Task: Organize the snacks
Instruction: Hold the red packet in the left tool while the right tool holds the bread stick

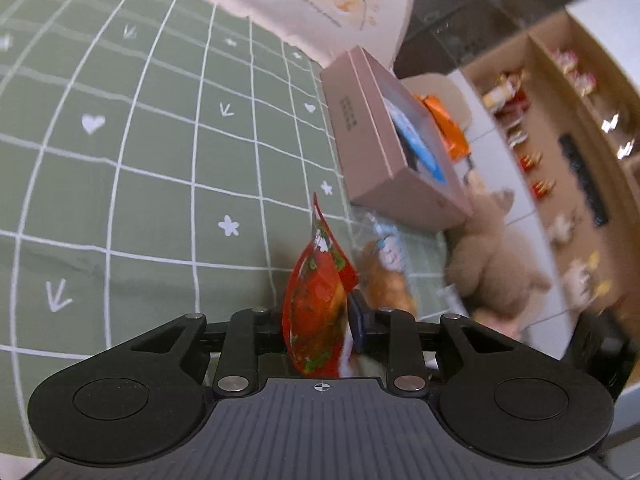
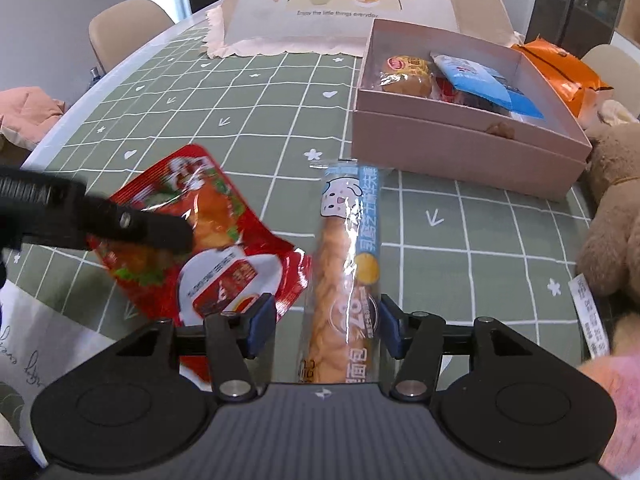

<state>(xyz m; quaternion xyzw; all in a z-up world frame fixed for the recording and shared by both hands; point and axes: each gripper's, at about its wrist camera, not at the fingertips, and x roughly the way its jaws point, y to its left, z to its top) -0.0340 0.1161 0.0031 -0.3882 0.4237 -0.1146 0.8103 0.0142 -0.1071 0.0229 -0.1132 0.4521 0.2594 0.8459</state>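
My left gripper [image 1: 316, 322] is shut on a red snack pouch [image 1: 318, 300] and holds it edge-up; in the right wrist view its black finger [image 2: 152, 228] lies across the same pouch [image 2: 224, 256] on the green grid tablecloth. My right gripper [image 2: 326, 326] is open, its blue pads either side of a long bread stick in a clear and blue wrapper [image 2: 344, 264] lying on the cloth. The bread stick also shows in the left wrist view [image 1: 386, 268]. A pink open box [image 2: 460, 148] at the back right holds several snacks.
A mesh food cover with a cartoon print [image 2: 360, 4] stands behind the box. An orange bag [image 2: 560, 68] lies beyond the box. A brown plush toy [image 2: 616, 216] sits at the right table edge. A white sheet [image 2: 36, 344] lies at the near left. Chairs stand around the table.
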